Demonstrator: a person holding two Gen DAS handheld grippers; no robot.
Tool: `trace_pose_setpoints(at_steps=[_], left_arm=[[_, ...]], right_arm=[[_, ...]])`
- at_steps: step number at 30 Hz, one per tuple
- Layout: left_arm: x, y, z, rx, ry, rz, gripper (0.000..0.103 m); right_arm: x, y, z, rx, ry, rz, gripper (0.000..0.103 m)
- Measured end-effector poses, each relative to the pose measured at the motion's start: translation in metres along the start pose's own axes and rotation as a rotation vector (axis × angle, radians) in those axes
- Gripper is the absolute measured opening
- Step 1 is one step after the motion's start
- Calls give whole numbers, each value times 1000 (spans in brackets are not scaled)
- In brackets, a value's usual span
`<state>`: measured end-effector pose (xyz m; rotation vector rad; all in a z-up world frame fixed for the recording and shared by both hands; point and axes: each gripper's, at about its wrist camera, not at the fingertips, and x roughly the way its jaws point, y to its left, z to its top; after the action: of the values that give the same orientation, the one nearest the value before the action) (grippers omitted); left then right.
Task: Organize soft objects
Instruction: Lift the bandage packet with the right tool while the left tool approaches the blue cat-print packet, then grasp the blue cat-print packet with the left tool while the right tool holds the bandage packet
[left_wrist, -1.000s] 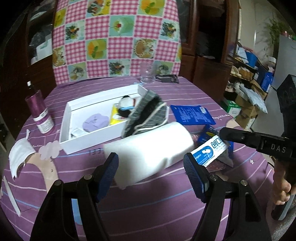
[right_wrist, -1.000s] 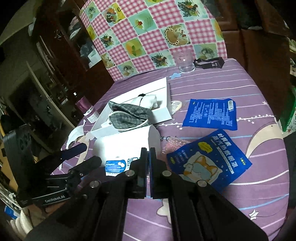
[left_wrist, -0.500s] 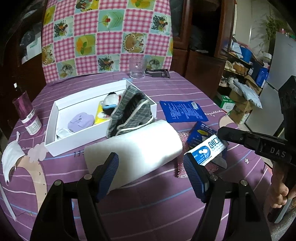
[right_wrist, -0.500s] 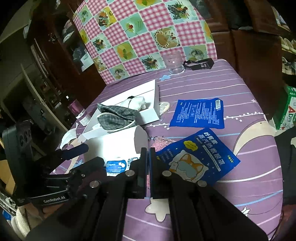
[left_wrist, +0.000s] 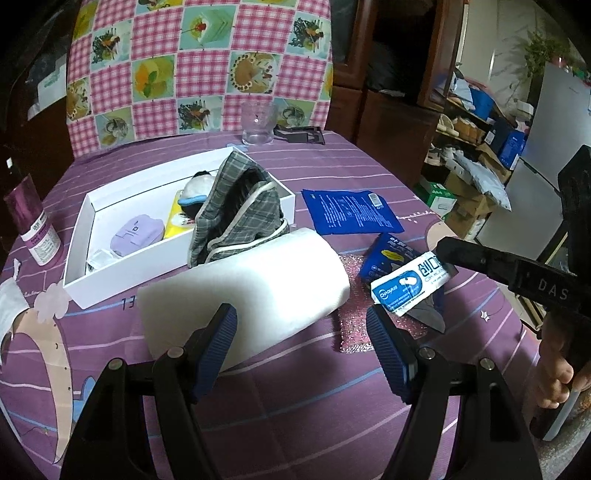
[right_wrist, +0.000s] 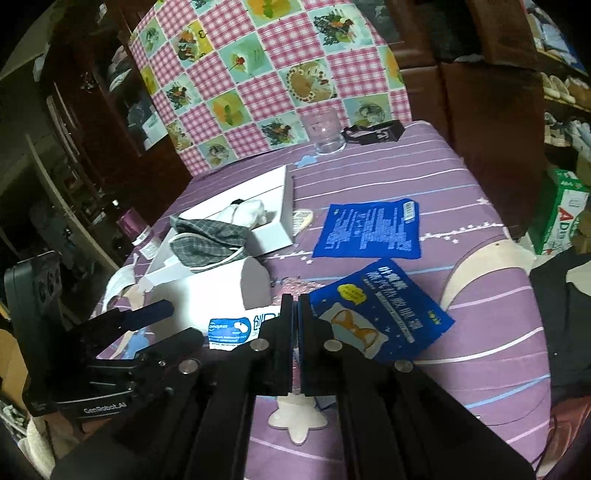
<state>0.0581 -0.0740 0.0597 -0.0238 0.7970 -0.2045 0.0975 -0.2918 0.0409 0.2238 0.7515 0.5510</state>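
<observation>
A fat white roll (left_wrist: 243, 291) lies on the purple tablecloth against the white box (left_wrist: 77, 266). The box holds a grey plaid cloth (left_wrist: 240, 210), a lilac item (left_wrist: 136, 234) and a small plush. My left gripper (left_wrist: 303, 350) stands open just short of the roll, its blue pads (left_wrist: 218, 347) wide apart with nothing between them. My right gripper (right_wrist: 295, 306) is shut on a white-and-blue wipes packet (left_wrist: 410, 284), holding it above the table right of the roll. Under it lie a blue cat-print packet (right_wrist: 380, 317) and a pink glitter square (left_wrist: 351, 332).
A flat blue packet (left_wrist: 351, 210) lies right of the box. A glass cup (left_wrist: 258, 123) and a black holder (left_wrist: 303, 134) stand at the table's far edge, before a checkered chair back (left_wrist: 199, 62). At the left are a purple bottle (left_wrist: 35, 229) and a white mask (left_wrist: 7, 314).
In the left view the box and roll have slid left as my left gripper shifted. Both jaws stand as before, and the wipes packet stays in the right gripper.
</observation>
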Motion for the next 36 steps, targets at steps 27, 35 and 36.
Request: trace_pose_setpoints(at_steps=[27, 35, 36], left_arm=[[65, -106, 33, 417, 104, -134, 73], [105, -122, 29, 513, 195, -94, 88], [106, -125, 27, 523, 194, -98, 93]], right_arm=[[-49, -71, 11, 253, -206, -267, 3], [-51, -75, 12, 268, -205, -269, 3], [-50, -75, 12, 269, -203, -269, 3]])
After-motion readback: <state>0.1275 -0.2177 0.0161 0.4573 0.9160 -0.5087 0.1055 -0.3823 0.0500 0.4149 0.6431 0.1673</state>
